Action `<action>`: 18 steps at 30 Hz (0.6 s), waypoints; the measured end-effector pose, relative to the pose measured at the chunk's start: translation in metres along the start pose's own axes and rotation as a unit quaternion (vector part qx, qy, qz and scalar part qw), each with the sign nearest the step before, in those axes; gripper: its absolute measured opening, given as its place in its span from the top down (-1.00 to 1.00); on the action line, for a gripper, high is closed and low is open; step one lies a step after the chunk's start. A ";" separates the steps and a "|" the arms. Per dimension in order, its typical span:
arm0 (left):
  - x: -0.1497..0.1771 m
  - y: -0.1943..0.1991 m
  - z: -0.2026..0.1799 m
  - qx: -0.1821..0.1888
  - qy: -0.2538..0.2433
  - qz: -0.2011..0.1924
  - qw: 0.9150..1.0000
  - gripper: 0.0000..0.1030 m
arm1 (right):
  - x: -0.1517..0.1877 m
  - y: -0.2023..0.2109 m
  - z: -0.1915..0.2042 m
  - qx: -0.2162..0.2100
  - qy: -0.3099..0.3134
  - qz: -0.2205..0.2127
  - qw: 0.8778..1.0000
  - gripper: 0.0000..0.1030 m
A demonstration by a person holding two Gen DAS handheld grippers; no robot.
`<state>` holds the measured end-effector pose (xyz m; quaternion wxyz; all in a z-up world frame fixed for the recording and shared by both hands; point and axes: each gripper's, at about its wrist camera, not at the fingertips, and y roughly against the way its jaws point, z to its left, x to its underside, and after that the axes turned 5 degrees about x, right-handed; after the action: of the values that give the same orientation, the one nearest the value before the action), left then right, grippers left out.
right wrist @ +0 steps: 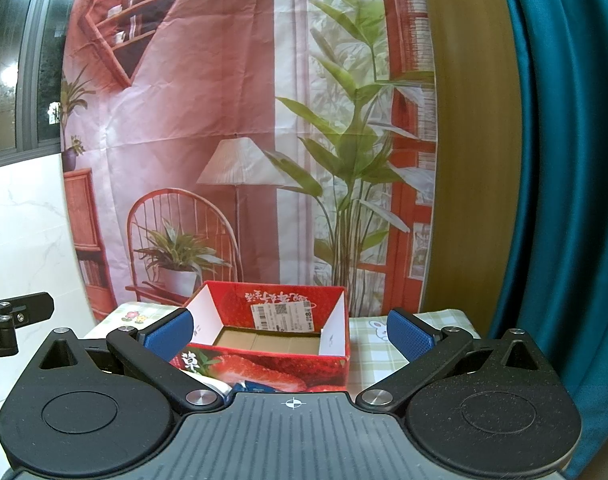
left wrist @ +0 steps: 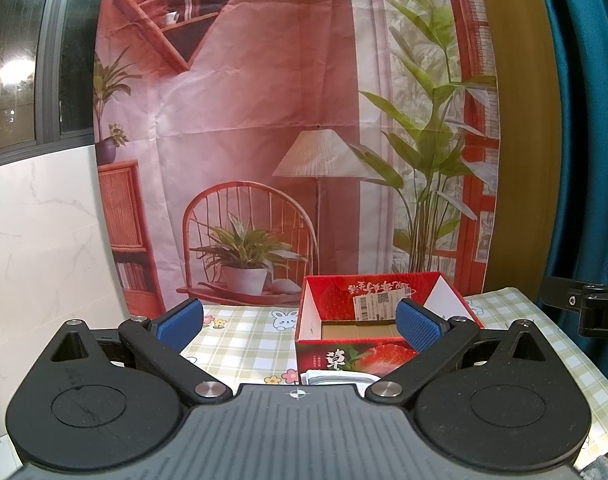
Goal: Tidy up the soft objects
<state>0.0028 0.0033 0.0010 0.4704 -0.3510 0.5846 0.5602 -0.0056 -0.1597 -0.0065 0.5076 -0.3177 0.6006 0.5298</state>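
Note:
A red strawberry-print cardboard box (left wrist: 336, 354) stands open on the checked tablecloth, its brown floor bare; in the right wrist view the same box (right wrist: 264, 364) sits straight ahead. My left gripper (left wrist: 300, 326) is open above the table, its right pad over the box's near right corner. My right gripper (right wrist: 290, 334) is open too, spanning the box from the near side. A white and grey soft item (left wrist: 336, 378) peeks out just before the box, mostly hidden by the gripper body. A blue and white soft item (right wrist: 248, 387) shows below the box front.
A printed fabric backdrop (left wrist: 264, 120) hangs right behind the table. A teal curtain (right wrist: 564, 160) stands at the right, a white marble wall (left wrist: 36, 240) at the left. The other gripper's black body (left wrist: 584, 304) shows at the right edge.

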 end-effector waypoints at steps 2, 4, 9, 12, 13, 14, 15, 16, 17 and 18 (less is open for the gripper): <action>0.000 0.000 0.000 0.000 0.000 0.000 1.000 -1.00 | 0.000 0.000 0.000 0.000 0.000 0.000 1.000 -0.99; 0.000 0.000 0.000 0.000 0.000 0.000 1.000 -1.00 | 0.000 0.000 0.001 0.000 0.000 0.000 1.000 -0.99; 0.000 -0.001 0.000 0.000 0.000 0.001 1.000 -1.00 | 0.000 -0.001 -0.001 0.000 0.001 0.000 1.000 -0.99; 0.001 -0.001 -0.001 0.000 0.000 0.001 1.000 -1.00 | 0.000 -0.001 -0.001 0.000 0.000 0.000 1.000 -0.99; 0.001 -0.001 -0.001 0.000 0.000 0.001 1.000 -1.00 | 0.000 0.001 0.001 0.001 0.000 0.000 1.000 -0.99; 0.002 -0.002 -0.001 0.000 0.000 0.002 1.000 -1.00 | 0.000 0.000 0.000 0.001 0.000 0.000 1.000 -0.99; 0.003 -0.002 -0.002 0.001 0.000 0.003 1.000 -1.00 | 0.000 0.000 0.000 0.001 0.000 0.000 1.000 -0.99; 0.003 -0.002 -0.002 0.001 0.000 0.004 1.000 -1.00 | 0.000 0.001 0.001 0.000 0.000 0.000 1.000 -0.99; 0.003 -0.002 -0.002 0.001 0.000 0.004 1.000 -1.00 | 0.000 0.000 0.000 0.000 0.000 0.000 1.000 -0.99; 0.003 -0.002 -0.002 0.001 0.000 0.004 1.000 -1.00 | 0.000 0.001 0.001 0.000 0.000 0.000 1.000 -0.99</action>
<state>0.0034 0.0010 -0.0031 0.4685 -0.3482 0.5863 0.5617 -0.0063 -0.1588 -0.0066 0.5074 -0.3177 0.6011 0.5295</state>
